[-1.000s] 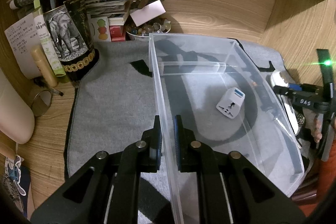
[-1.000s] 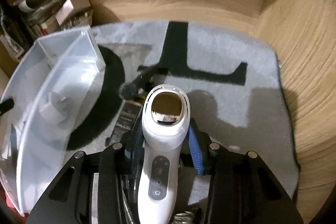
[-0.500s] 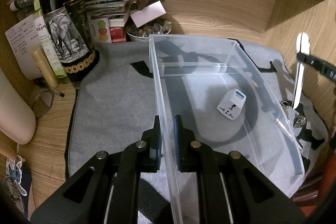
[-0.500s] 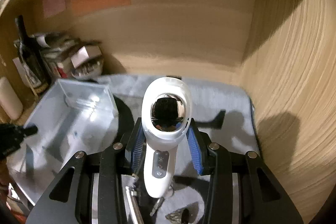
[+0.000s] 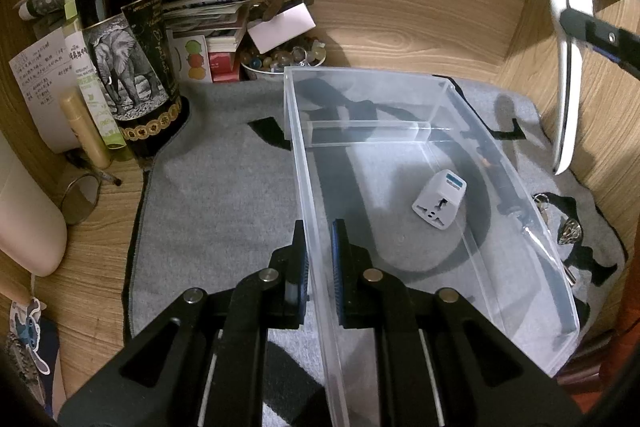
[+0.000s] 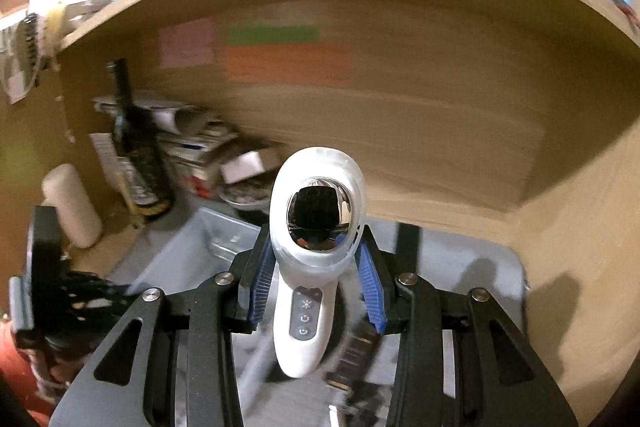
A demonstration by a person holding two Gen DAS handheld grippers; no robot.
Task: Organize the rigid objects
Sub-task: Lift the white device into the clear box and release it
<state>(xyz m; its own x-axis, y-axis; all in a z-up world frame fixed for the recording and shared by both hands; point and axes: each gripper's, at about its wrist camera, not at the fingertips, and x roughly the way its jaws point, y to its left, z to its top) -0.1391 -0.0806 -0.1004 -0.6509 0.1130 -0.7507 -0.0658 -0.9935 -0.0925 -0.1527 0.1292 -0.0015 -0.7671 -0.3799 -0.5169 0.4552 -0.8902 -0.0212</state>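
A clear plastic bin (image 5: 360,79) lies on the grey mat (image 5: 220,195). My left gripper (image 5: 319,259) is shut on the bin's left wall, one finger on each side. Inside the bin rests a white travel adapter (image 5: 440,199). My right gripper (image 6: 318,267) is shut on a white handheld device (image 6: 304,327) with a shiny oval head, held upright in the air. From the left wrist view, that device (image 5: 568,67) hangs high at the right, above the mat and beside the bin. The bin (image 6: 192,247) sits down and to the left in the right wrist view.
A dark wine bottle (image 5: 128,59), stacked papers and a bowl of beads (image 5: 280,61) crowd the back left. Keys (image 5: 568,229) and a dark pen-like stick lie on the mat right of the bin. Wooden walls close the back and right.
My right gripper has lifted the white device off the mat and tilted upward, so it now hangs high beside the bin. My left gripper and the bin have stayed put.
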